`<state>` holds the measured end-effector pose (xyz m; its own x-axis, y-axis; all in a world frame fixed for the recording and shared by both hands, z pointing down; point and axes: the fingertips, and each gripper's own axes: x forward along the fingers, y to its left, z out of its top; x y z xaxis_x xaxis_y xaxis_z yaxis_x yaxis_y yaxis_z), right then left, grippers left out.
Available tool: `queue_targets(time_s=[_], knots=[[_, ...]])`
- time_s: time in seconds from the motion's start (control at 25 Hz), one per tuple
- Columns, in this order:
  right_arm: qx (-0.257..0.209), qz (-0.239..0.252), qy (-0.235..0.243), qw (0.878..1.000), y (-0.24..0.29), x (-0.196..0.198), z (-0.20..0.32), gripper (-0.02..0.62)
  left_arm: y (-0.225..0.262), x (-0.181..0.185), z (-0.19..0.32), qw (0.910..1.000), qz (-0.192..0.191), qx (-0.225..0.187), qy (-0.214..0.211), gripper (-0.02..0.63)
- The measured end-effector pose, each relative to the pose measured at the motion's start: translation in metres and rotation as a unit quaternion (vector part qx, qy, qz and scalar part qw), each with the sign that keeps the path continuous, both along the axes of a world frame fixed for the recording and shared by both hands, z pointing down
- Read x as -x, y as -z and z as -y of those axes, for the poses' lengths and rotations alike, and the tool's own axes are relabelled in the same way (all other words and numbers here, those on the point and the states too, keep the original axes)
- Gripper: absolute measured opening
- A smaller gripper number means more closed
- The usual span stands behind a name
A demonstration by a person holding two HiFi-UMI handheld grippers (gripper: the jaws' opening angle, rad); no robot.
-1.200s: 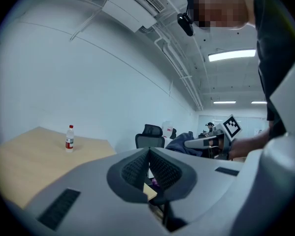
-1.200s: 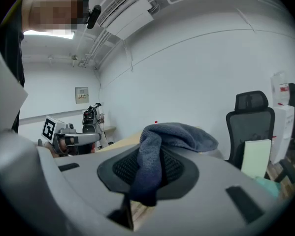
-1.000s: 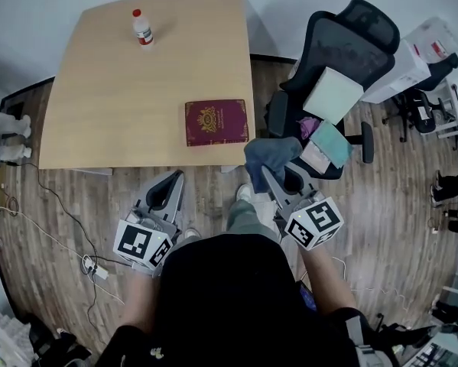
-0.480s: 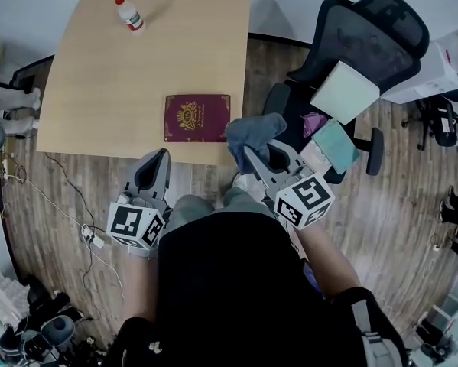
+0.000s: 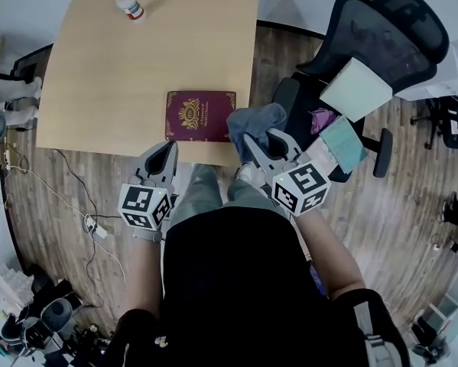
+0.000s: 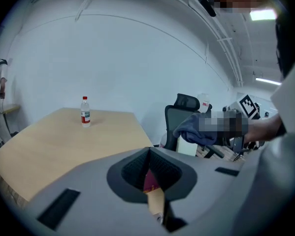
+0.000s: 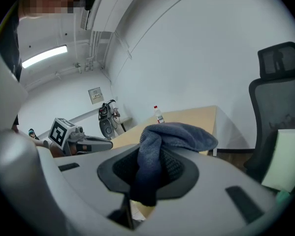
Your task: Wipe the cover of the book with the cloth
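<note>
Plainly, wiping so far: none done, as I judge it. The book (image 5: pixel 200 115) lies bare and the cloth (image 5: pixel 251 121) sits off to its right, not on the cover, so the whole wipe is left.
Bottle (image 5: pixel 128 2): upright at the upper left of the head view, on the far part of the counter (image 5: pixel 121 90), well apart from everything else.
Left tongs (image 5: pixel 167 147): pressed together with nothing in them. They sit at the book's lower left, just off the counter's near edge, tips aimed toward it. In the left gripper view a maroon sliver shows past the closed tips; that is the book beyond them, not held.
Book, place: closed and flat, cover up, in the middle of the head view, close to the counter's near edge and toward its right corner.
Book, long axis: runs left to right across the picture, along the near edge, with the short sides facing picture left and picture right. The gold crest seems to sit a little left of the cover's middle. Which side is the spine is too small to tell.
Cloth: blue-grey and bunched, just beside the book's right short side. From above I cannot tell whether it touches book or counter.
Right tongs (image 5: pixel 263 140): clamped on the cloth, which drapes over their tips in the right gripper view, with the counter beyond.
Chair (image 5: pixel 389 29): black, at the right of the head view, off the counter, with flat pale things on its seat.
Left to do: bring the cloth onto the cover and sweep it, likely along that left-to-right axis.
</note>
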<state>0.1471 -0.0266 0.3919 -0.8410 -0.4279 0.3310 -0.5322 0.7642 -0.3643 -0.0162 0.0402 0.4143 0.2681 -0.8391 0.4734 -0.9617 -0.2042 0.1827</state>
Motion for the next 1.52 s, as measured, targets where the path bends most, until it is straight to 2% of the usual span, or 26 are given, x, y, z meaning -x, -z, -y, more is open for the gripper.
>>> queue_targets(time_s=[0.32,0.64,1.04,1.12,1.24,1.36,1.52], knots=[[0.027,-0.047,-0.041,0.998,-0.053,0.033,0.041,0.091,-0.058,0.032,0.04,0.9979,0.006,0.045,-0.046,0.021],[0.052,-0.101,-0.074,0.991,-0.114,0.066,0.079,0.091,-0.114,0.056,0.068,0.9911,0.004,0.09,-0.097,0.021],[0.085,-0.164,-0.129,0.974,-0.176,0.078,0.093,0.092,-0.152,0.058,0.09,0.9778,-0.004,0.1,-0.184,0.021],[0.087,-0.167,-0.138,0.972,-0.185,0.077,0.093,0.094,-0.16,0.054,0.088,0.9731,-0.004,0.105,-0.205,0.021],[0.065,-0.159,-0.138,0.975,-0.189,0.077,0.092,0.095,-0.173,0.046,0.078,0.9626,0.014,0.112,-0.247,0.021],[0.053,-0.161,-0.14,0.975,-0.189,0.077,0.091,0.095,-0.178,0.045,0.074,0.9616,0.011,0.103,-0.254,0.02],[0.059,-0.168,-0.15,0.972,-0.188,0.073,0.086,0.097,-0.18,0.047,0.073,0.9609,0.015,0.101,-0.257,0.02]])
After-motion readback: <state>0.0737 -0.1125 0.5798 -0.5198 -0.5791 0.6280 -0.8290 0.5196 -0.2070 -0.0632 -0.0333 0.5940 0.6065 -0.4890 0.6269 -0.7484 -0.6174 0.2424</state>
